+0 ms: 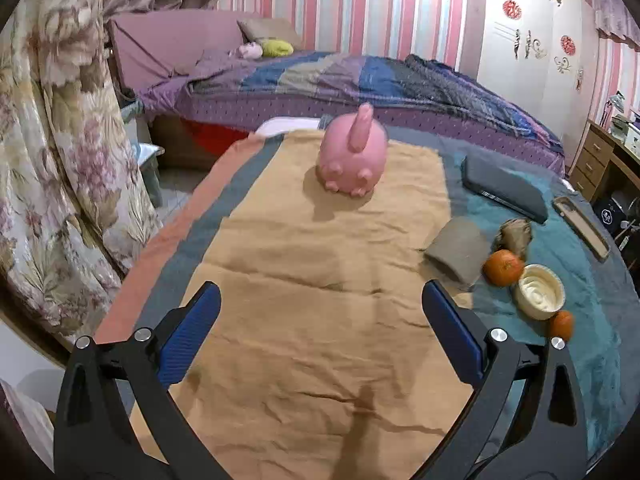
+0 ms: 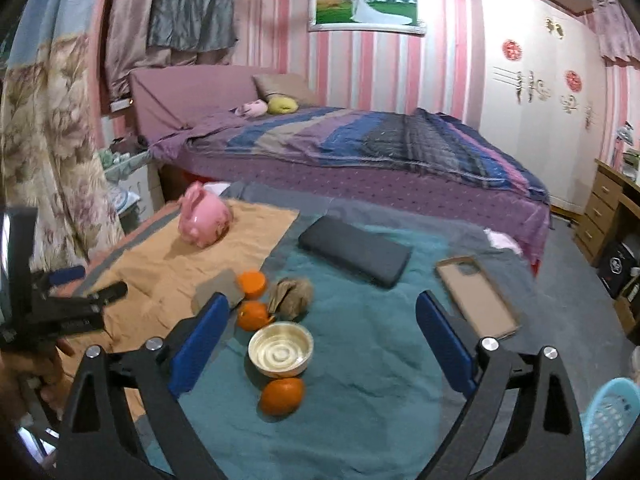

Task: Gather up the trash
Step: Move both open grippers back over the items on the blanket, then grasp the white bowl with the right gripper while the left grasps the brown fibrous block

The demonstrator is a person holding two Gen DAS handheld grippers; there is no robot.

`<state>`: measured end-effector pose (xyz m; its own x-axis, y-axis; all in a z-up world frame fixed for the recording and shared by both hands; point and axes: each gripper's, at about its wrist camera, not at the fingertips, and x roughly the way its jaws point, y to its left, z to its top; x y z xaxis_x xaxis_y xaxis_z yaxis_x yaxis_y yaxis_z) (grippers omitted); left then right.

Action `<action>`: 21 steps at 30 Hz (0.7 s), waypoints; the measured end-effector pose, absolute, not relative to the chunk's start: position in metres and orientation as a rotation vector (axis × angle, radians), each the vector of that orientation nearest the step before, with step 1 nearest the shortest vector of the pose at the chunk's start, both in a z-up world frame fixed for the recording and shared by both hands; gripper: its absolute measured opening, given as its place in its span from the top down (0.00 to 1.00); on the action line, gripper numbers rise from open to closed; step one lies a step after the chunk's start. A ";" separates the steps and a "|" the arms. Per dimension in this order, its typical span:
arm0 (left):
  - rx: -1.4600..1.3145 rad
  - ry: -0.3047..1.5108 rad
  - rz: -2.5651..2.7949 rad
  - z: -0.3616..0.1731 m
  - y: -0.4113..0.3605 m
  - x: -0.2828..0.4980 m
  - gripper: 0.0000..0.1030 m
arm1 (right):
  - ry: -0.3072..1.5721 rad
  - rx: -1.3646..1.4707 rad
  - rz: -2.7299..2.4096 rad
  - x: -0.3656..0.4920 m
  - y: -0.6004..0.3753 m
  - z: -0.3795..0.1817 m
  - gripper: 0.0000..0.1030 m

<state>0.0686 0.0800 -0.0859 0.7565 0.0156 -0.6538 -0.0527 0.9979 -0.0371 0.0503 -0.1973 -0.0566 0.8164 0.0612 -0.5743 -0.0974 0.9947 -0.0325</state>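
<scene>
Hovering with both claws wide open and empty, we hold the left claw (image 1: 320,320) over bare orange cloth (image 1: 320,360) and the right claw (image 2: 322,322) around the bowl (image 2: 281,349), beside crumpled brown trash (image 2: 290,296); the blue basket (image 2: 612,420) waits right.

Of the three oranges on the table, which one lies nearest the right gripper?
The orange just in front of the bowl, alone on the near side. The other two oranges sit beyond the bowl, beside the brown clump.
</scene>
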 end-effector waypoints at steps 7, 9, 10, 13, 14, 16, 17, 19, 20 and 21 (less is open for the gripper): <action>-0.048 0.739 0.010 -0.097 0.064 0.085 0.05 | 0.738 -0.148 0.152 0.088 -0.160 -0.100 0.10; -0.050 0.756 -0.009 -0.100 0.054 0.090 0.06 | 0.767 -0.151 0.126 0.095 -0.161 -0.109 0.10; -0.049 0.763 -0.014 -0.102 0.050 0.092 0.06 | 0.783 -0.136 0.116 0.099 -0.162 -0.113 0.10; -0.053 0.778 -0.029 -0.105 0.038 0.100 0.05 | 0.830 -0.103 0.140 0.112 -0.162 -0.124 0.22; -0.054 0.783 -0.038 -0.107 0.033 0.102 0.05 | 0.844 -0.099 0.151 0.114 -0.162 -0.129 0.38; -0.040 0.789 -0.053 -0.109 0.025 0.105 0.06 | 0.855 -0.097 0.164 0.116 -0.164 -0.130 0.41; -0.021 0.788 -0.064 -0.110 0.018 0.107 0.05 | 0.843 -0.098 0.159 0.115 -0.166 -0.126 0.41; 0.024 0.778 -0.085 -0.111 0.007 0.108 0.05 | 0.808 -0.089 0.140 0.112 -0.173 -0.117 0.41; 0.044 0.772 -0.092 -0.111 0.002 0.108 0.05 | 0.785 -0.070 0.126 0.110 -0.181 -0.110 0.41; 0.072 0.762 -0.107 -0.110 -0.004 0.109 0.06 | 0.768 -0.049 0.120 0.109 -0.188 -0.104 0.41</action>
<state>0.1091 -0.0042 -0.1102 0.7185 -0.0704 -0.6920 0.1226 0.9921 0.0265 0.1087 -0.1885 -0.1041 0.7130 0.0906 -0.6953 -0.1260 0.9920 0.0001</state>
